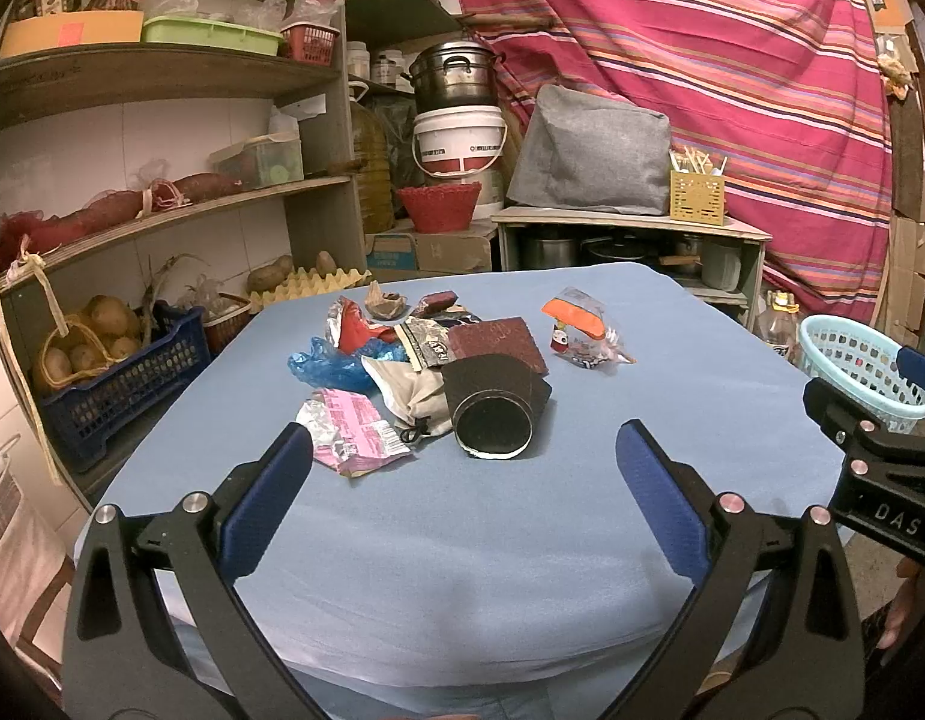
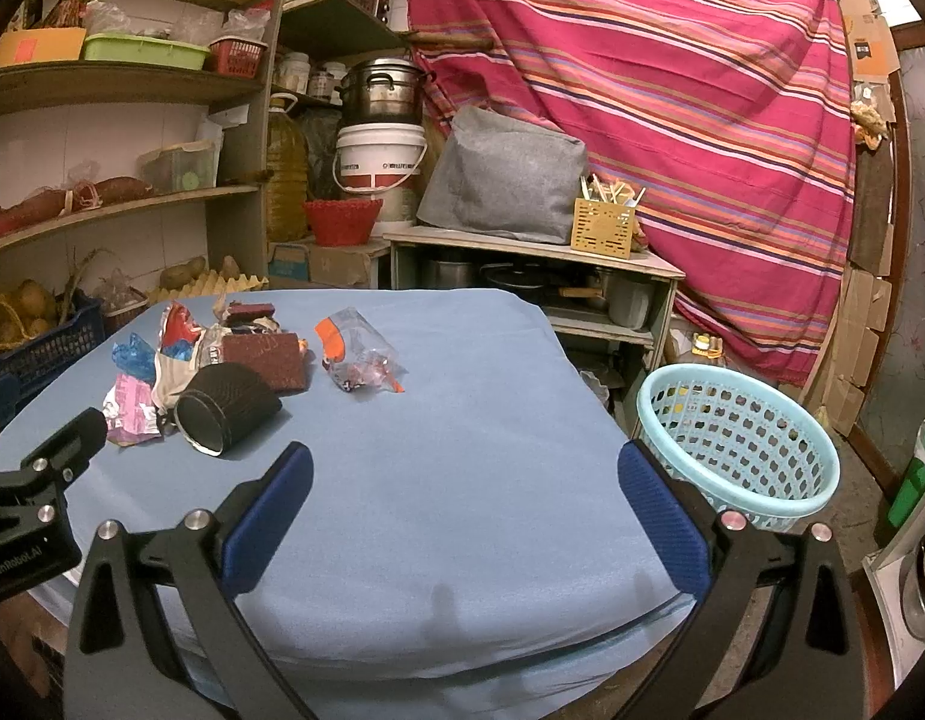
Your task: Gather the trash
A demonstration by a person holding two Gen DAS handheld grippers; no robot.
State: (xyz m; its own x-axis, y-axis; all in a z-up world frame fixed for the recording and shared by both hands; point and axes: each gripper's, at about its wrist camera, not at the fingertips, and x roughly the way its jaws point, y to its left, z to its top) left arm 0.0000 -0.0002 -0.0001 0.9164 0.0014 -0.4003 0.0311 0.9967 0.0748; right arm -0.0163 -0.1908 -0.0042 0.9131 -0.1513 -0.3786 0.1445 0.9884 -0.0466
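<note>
We hold the left gripper (image 1: 462, 450) above the near edge of the table (image 1: 582, 516), level and pointing toward the far edge; its blue pads (image 1: 264, 504) stand wide apart with nothing between them. We hold the right gripper (image 2: 465, 468) in the same pose, above the near right corner, jaws spread wide and empty. Each gripper shows at the border of the other's view, cut off by the frame.

The trash pile (image 1: 426, 360) lies left of centre toward the far edge. At its near side a black cylinder (image 1: 492, 414) lies on its side, open end toward us, touching a pink wrapper (image 1: 354, 429). A dark red pad (image 1: 498, 345) and a blue plastic bag (image 1: 330, 363) sit behind. A clear packet with an orange patch (image 1: 582, 327) lies apart, to the right of the pile.

The light blue basket (image 2: 738, 438) stands off the table's right edge, lower than the tabletop; the right gripper's finger covers part of its rim. Print on the wrappers is too small to read. Items deep in the pile overlap, and we cannot tell them apart.
</note>
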